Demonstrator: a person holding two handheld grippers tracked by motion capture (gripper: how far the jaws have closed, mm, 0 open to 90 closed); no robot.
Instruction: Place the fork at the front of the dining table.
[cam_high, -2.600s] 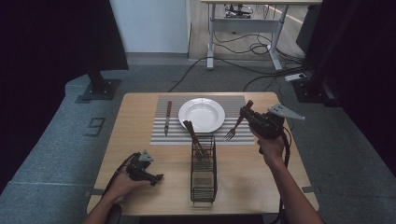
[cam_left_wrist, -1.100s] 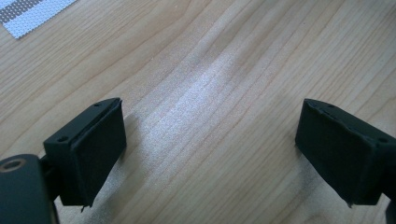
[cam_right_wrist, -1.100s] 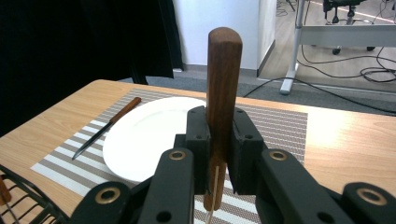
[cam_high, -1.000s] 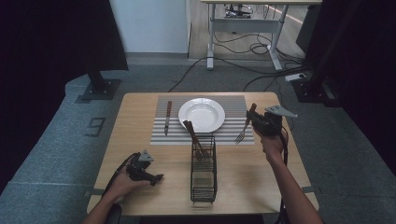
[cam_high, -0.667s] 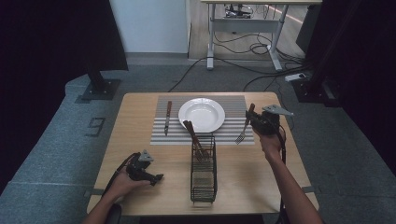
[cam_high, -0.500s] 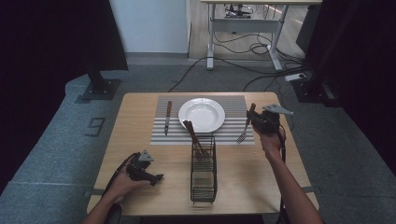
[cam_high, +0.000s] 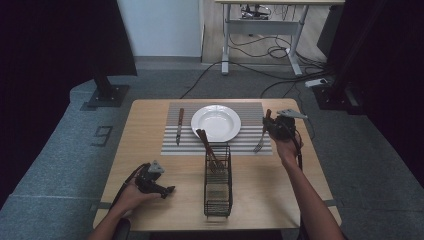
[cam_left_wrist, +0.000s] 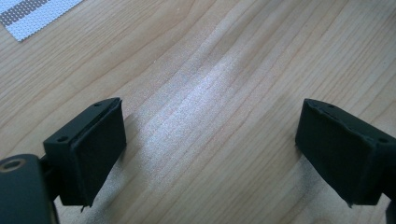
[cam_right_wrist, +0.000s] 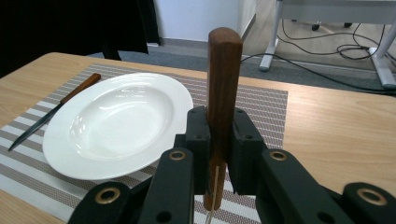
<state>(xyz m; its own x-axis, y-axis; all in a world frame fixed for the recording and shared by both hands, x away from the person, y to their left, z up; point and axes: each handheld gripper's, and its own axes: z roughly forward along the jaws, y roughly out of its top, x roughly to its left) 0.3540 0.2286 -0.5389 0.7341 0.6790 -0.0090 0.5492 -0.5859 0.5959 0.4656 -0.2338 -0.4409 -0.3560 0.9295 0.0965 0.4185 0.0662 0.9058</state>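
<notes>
A fork (cam_high: 260, 142) with a wooden handle (cam_right_wrist: 224, 84) hangs upright, tines down, over the right edge of the striped placemat (cam_high: 250, 145). My right gripper (cam_high: 272, 127) is shut on the handle, which sticks up between its jaws in the right gripper view (cam_right_wrist: 219, 140). Just left of the fork, a white plate (cam_high: 216, 122) sits on the mat's middle (cam_right_wrist: 116, 121). A wooden-handled knife (cam_high: 179, 125) lies on the mat to the plate's left (cam_right_wrist: 51, 112). My left gripper (cam_high: 162, 190) rests at the table's near left, open over bare wood (cam_left_wrist: 210, 149) with nothing between its jaws.
A black wire basket (cam_high: 218, 180) stands in front of the plate, with wooden-handled utensils (cam_high: 206, 147) leaning in it. A corner of the placemat (cam_left_wrist: 32, 14) shows in the left gripper view. Cables and a desk frame lie on the floor beyond the table.
My right gripper has carried the fork lower and a little toward the near side, and the fork has swung from tilted to upright. The left gripper has stayed put.
</notes>
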